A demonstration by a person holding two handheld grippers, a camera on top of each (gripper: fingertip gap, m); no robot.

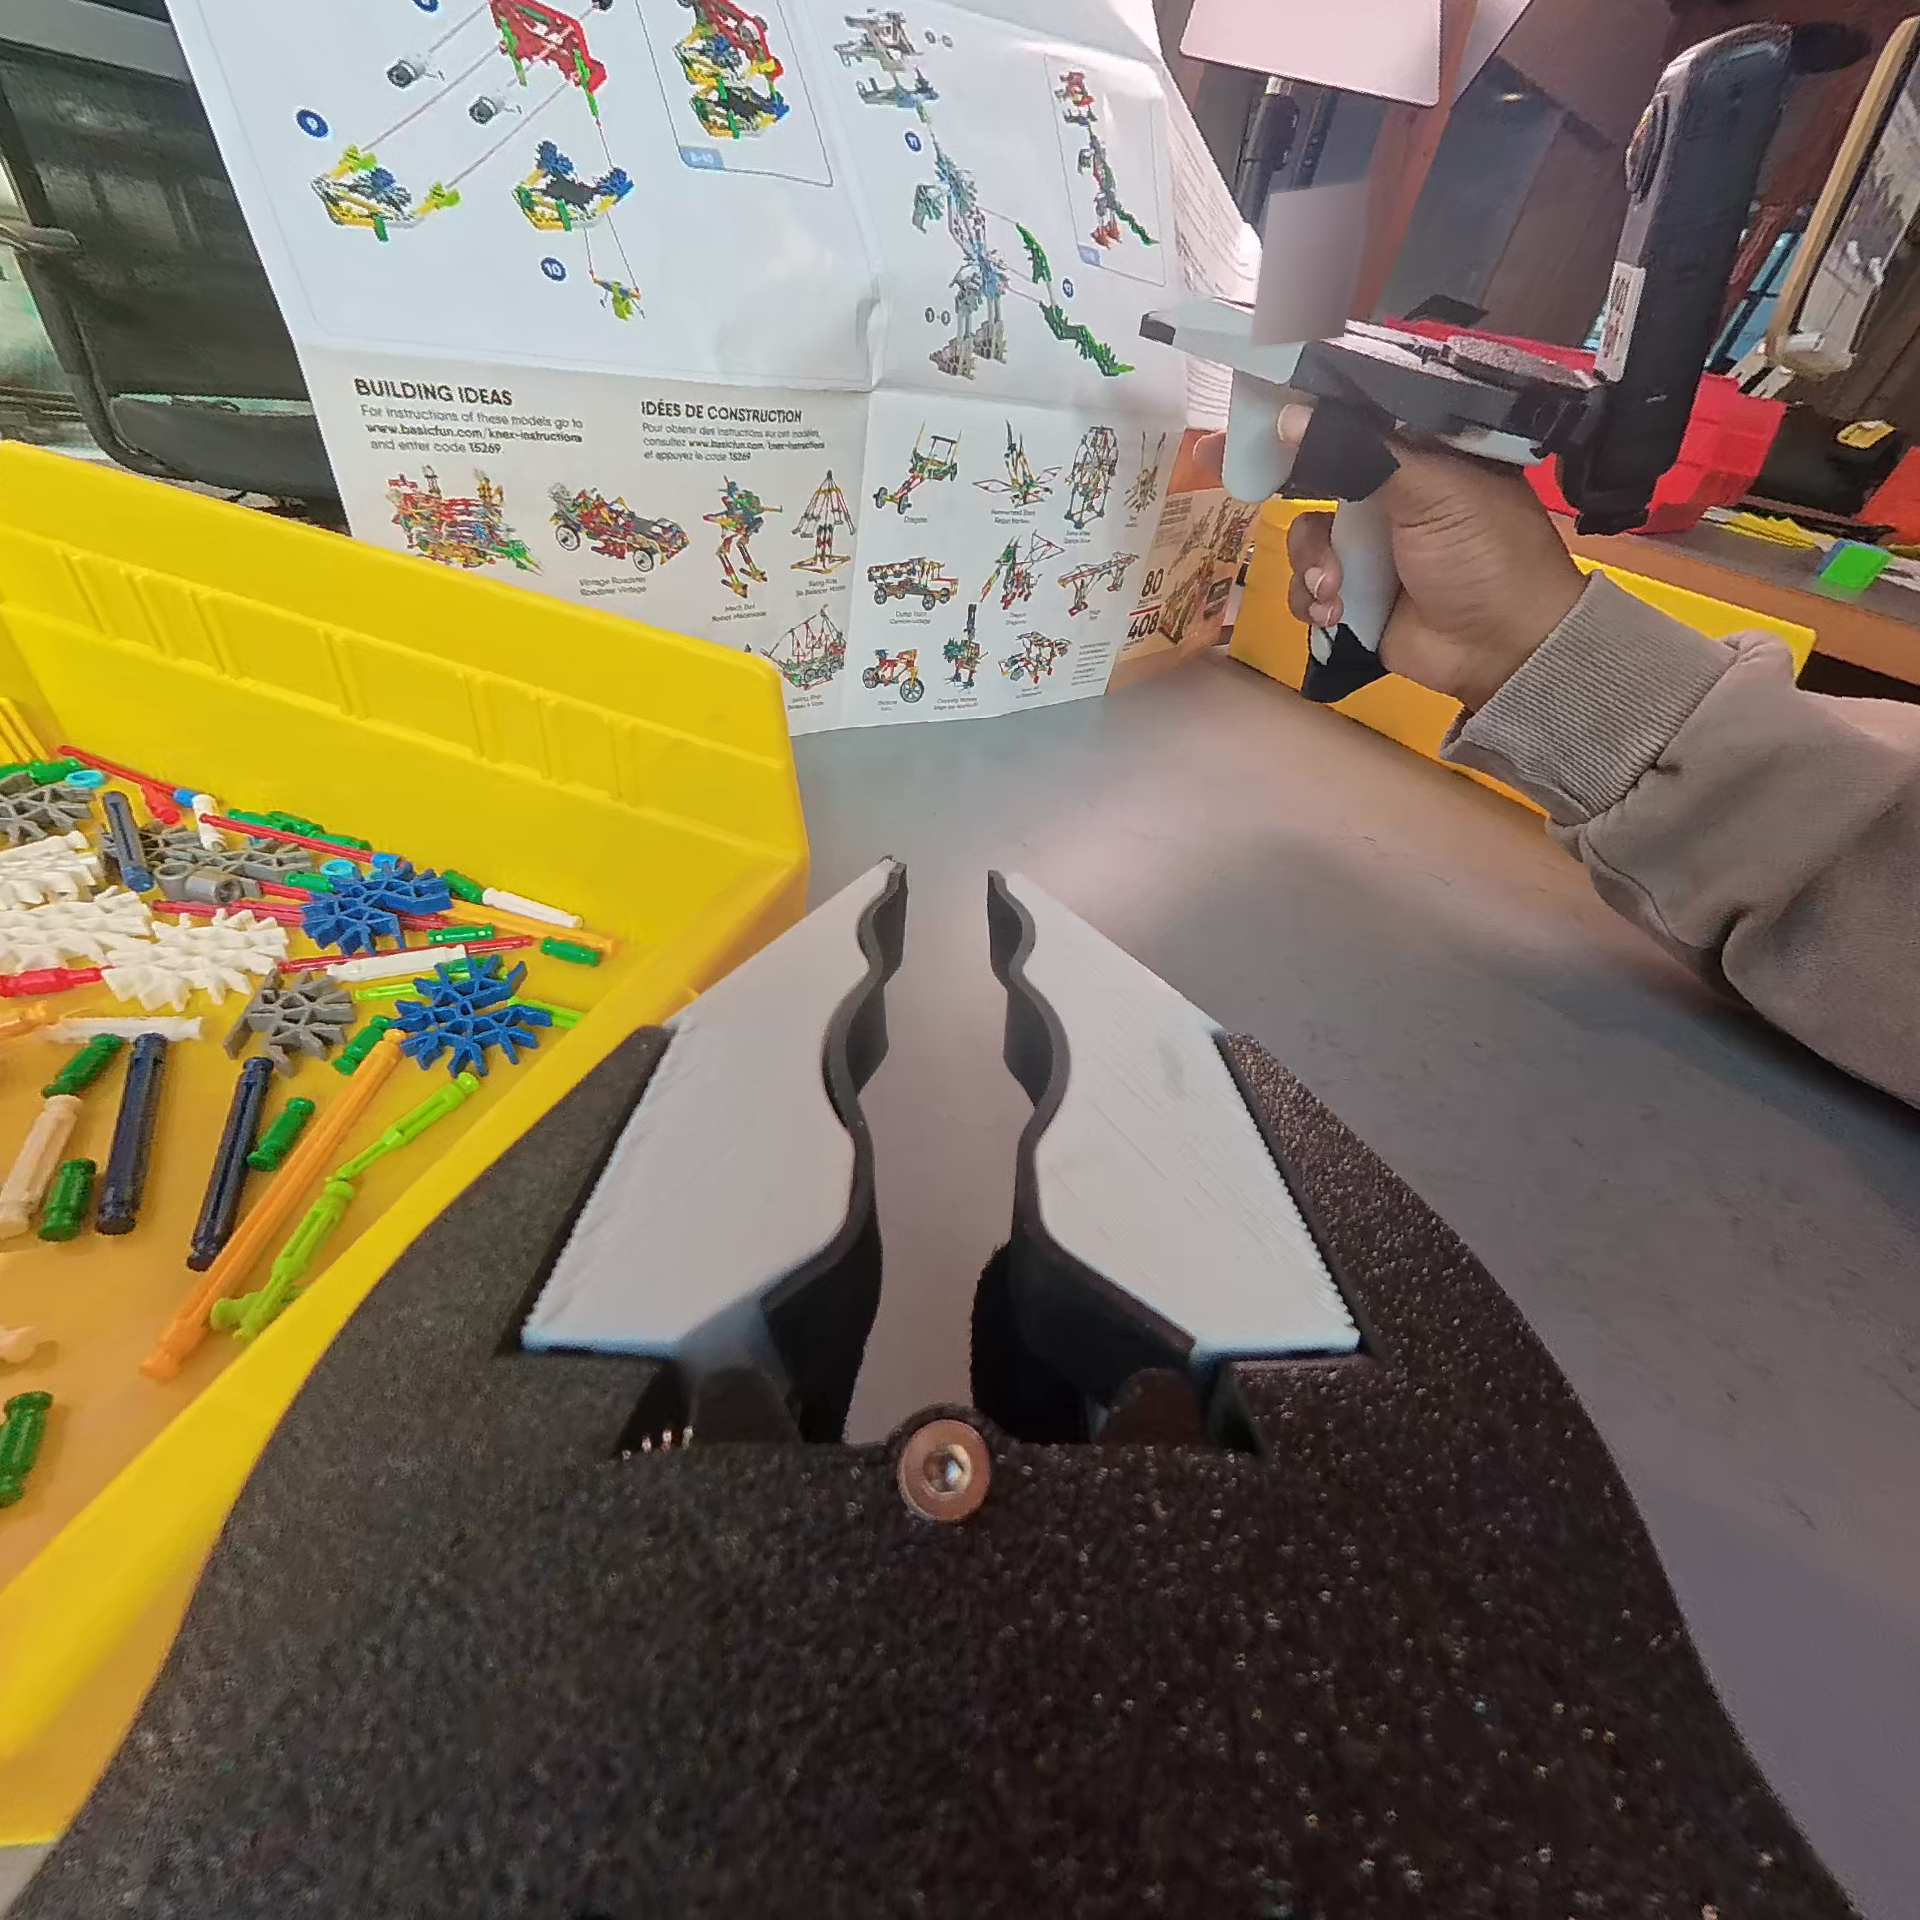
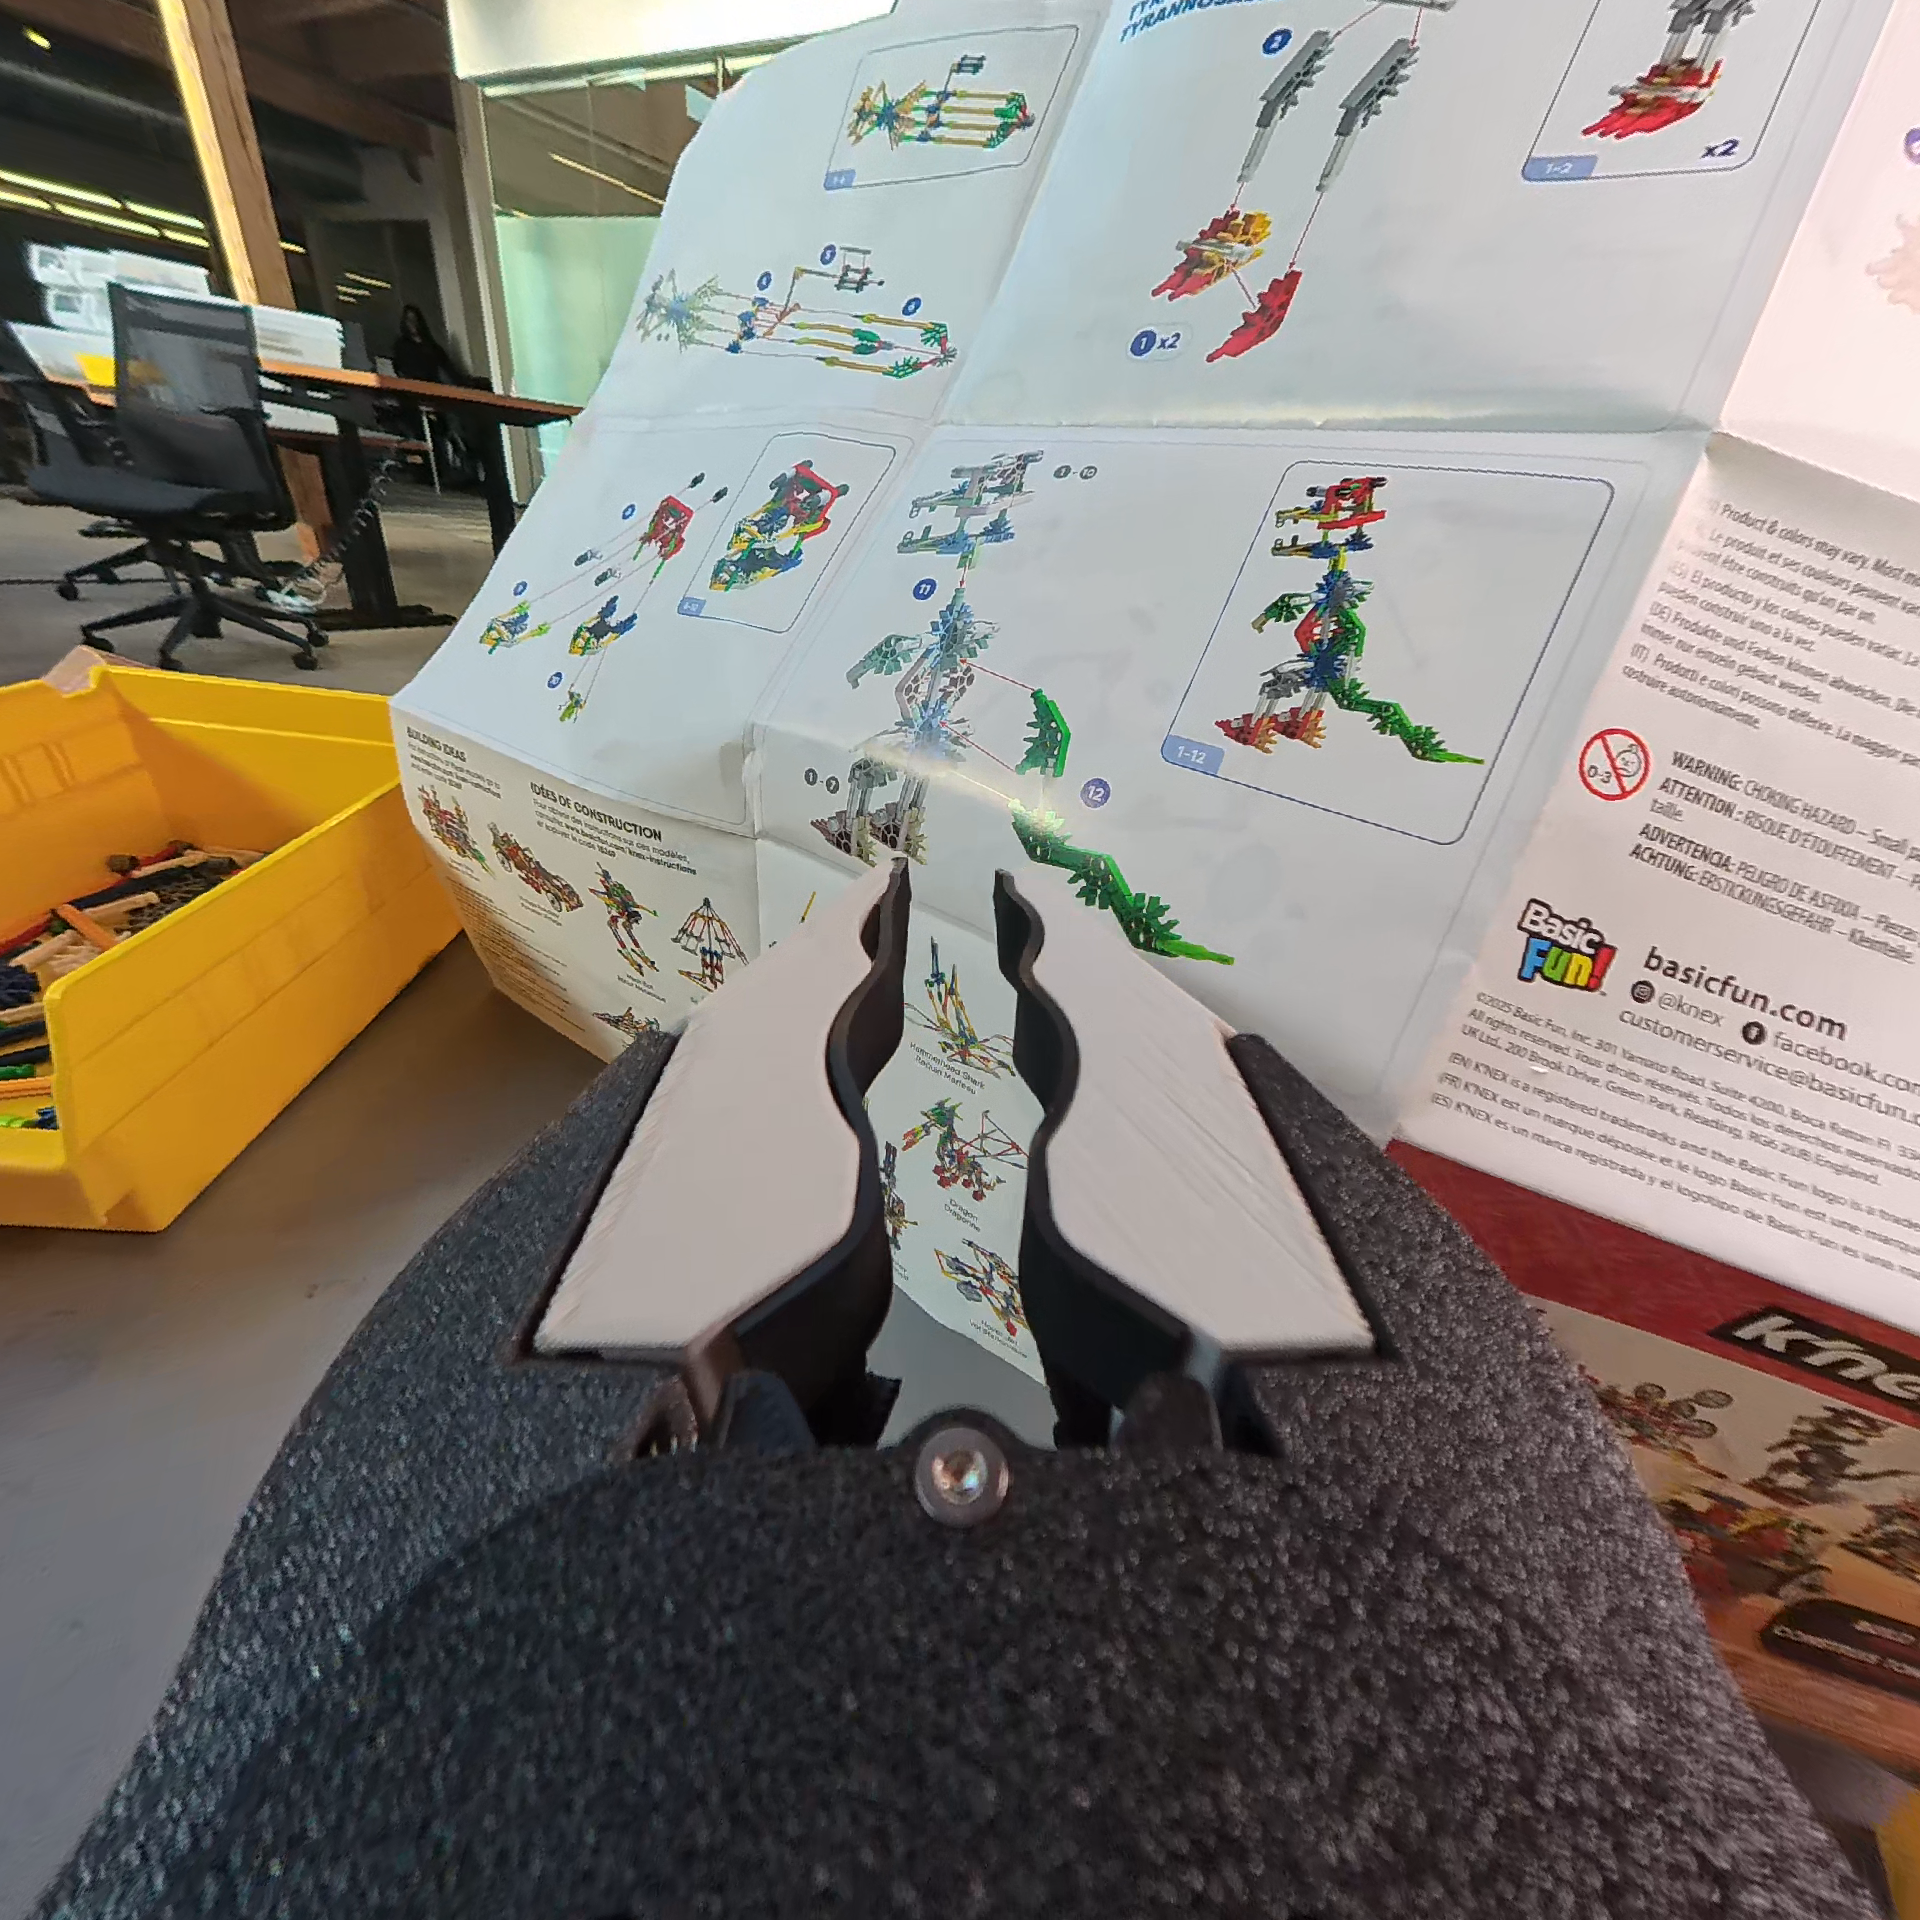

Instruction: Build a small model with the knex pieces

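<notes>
Two Empty Grippers, One Loose Sheet

Near the bench's left edge, the yellow bin (image 1: 665, 717) held rods. Left gripper (image 1: 945, 883) hovered beside it, slightly parted, gripping nothing. Right gripper (image 2: 948, 883), likewise empty, risked toppling the propped instruction sheet (image 2: 1143, 520) if nudged forward

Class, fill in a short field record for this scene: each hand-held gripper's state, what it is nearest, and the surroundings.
left hand-held gripper: open, empty, over grey tabletop, beside yellow plastic bin of small colourful plastic building pieces
right hand-held gripper: open, empty, facing propped white paper instruction sheet
surroundings: printed cardboard box under sheet
</notes>
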